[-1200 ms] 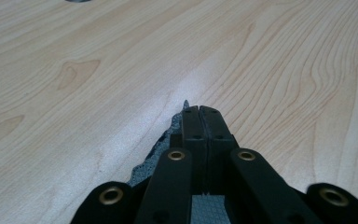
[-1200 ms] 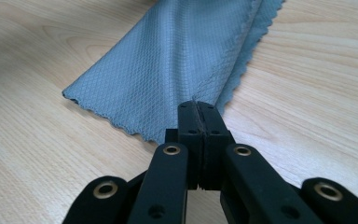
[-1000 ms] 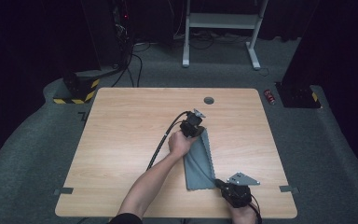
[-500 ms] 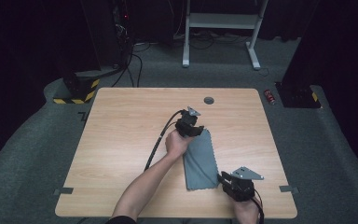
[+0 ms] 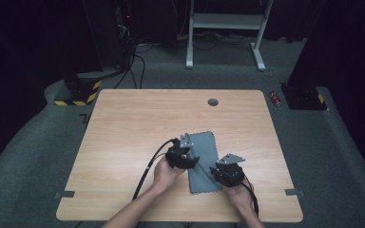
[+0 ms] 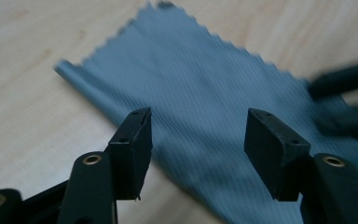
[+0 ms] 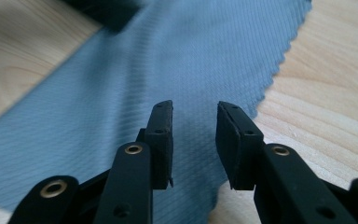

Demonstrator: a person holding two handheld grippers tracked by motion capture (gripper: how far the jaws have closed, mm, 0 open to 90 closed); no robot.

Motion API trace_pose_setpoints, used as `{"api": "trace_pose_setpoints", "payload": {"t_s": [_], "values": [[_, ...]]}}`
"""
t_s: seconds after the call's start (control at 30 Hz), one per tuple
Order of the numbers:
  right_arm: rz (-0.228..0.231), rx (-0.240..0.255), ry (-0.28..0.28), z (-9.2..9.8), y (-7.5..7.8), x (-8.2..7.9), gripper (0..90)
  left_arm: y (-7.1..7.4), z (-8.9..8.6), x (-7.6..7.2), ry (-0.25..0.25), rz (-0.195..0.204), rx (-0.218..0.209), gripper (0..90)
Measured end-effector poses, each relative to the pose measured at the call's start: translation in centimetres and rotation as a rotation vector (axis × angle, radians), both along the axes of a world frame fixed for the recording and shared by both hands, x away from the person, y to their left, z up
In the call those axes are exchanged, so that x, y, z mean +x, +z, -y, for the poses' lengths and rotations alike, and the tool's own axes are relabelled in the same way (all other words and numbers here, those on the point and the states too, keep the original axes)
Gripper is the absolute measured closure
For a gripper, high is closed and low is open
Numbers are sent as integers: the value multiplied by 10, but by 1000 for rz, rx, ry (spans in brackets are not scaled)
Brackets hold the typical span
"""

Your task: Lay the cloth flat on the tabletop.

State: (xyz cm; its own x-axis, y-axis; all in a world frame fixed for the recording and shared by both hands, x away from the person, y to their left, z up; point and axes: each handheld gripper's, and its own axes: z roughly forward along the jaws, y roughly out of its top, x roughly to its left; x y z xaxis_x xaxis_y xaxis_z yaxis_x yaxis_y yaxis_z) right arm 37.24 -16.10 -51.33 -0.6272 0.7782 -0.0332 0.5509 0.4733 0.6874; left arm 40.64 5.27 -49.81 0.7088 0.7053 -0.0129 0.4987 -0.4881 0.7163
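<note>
Now your left gripper point(image 5: 186, 154) hovers over the left edge of the grey-blue microfibre cloth point(image 5: 203, 159), its jaws just opened wide with nothing between them. Your right gripper point(image 5: 225, 172) sits at the cloth's lower right, jaws also just parted to a narrower gap, empty too. The cloth lies flat, folded into a strip, right of centre on the wooden table point(image 5: 123, 133), presumably released so the fold stays put.
</note>
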Motion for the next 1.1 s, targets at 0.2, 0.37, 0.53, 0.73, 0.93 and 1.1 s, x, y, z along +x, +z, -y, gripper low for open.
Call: {"api": "trace_pose_setpoints", "payload": {"t_s": [0.2,0.37,0.53,0.73,0.93,1.1], "values": [[-5,30,-17,8,-3,9,669,-14,-2,-24,-1,20,101,408],[8,32,-15,11,-4,11,669,-15,-15,-37,34,32,102,439],[7,31,-12,11,-4,11,668,-9,-19,-51,19,24,77,422],[8,17,-24,10,1,10,613,-10,-5,-61,-26,1,50,386],[-8,52,-49,22,6,0,544,-17,-7,-64,-23,-22,46,394],[-48,81,-53,30,-3,-6,508,-17,-9,-66,-17,-23,40,408]]}}
